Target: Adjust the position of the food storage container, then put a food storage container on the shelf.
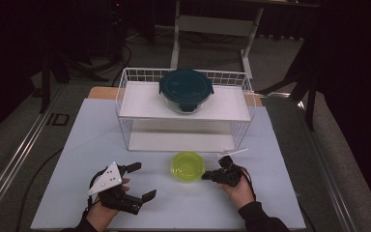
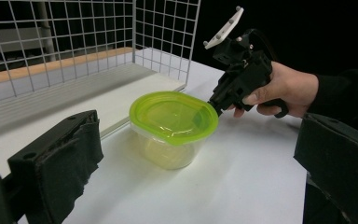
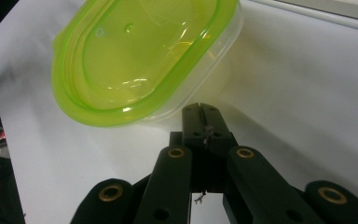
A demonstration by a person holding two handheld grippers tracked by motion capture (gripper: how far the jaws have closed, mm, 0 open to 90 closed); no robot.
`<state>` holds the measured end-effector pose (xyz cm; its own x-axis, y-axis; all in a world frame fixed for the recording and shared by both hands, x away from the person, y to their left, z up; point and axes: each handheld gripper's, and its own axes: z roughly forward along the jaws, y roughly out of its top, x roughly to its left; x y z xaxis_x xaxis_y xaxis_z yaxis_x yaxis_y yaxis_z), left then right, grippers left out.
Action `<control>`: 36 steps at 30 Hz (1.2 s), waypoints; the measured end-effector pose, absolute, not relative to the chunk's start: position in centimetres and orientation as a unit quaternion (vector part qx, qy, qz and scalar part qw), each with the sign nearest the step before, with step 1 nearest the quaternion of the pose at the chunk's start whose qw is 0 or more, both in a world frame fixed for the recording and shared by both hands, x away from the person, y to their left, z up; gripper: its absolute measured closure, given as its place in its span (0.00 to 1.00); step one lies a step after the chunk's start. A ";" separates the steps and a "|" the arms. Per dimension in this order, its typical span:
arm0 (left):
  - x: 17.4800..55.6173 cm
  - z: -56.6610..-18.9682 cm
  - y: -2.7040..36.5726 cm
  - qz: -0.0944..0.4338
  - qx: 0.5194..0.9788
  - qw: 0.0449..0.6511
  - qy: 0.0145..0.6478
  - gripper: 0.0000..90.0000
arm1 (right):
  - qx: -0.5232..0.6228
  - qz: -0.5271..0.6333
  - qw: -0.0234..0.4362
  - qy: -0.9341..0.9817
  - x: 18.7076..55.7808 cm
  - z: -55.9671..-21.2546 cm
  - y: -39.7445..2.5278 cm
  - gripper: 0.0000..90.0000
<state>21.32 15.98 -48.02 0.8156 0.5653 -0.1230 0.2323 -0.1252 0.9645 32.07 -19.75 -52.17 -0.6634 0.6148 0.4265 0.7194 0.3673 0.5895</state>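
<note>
Right gripper view cuts off the lidded tub (image 3: pixel 140 60) top.

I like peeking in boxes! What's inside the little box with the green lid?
Through the green lid the little box looks empty; its clear wall shows only a yellowish tint. The right gripper hides part of its far side.

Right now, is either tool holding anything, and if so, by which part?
Nothing is held. The right tool has its jaws shut together, tip just beside the green-lidded container, gripping nothing. The left tool is wide open and apart from it.
</note>
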 end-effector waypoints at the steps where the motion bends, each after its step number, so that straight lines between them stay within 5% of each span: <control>1: 21.3 -48.0 16.0 0.137 0.737 0.604 0.271 0.00 | -0.403 -0.390 0.068 -0.825 32.1 -52.2 -19.6 1.00; 23: 21.7 -47.9 16.1 0.142 0.740 0.594 0.280 0.01 | -0.405 -0.406 0.037 -0.818 31.8 -50.7 -20.5 0.93; 29: 22.1 -47.4 16.0 0.127 0.744 0.589 0.289 0.00 | -0.404 -0.425 0.013 -0.810 30.8 -49.2 -21.6 0.76; 36: 23.4 -45.6 15.1 0.088 0.752 0.586 0.291 0.01 | -0.394 -0.465 -0.023 -0.793 29.2 -46.8 -21.9 0.37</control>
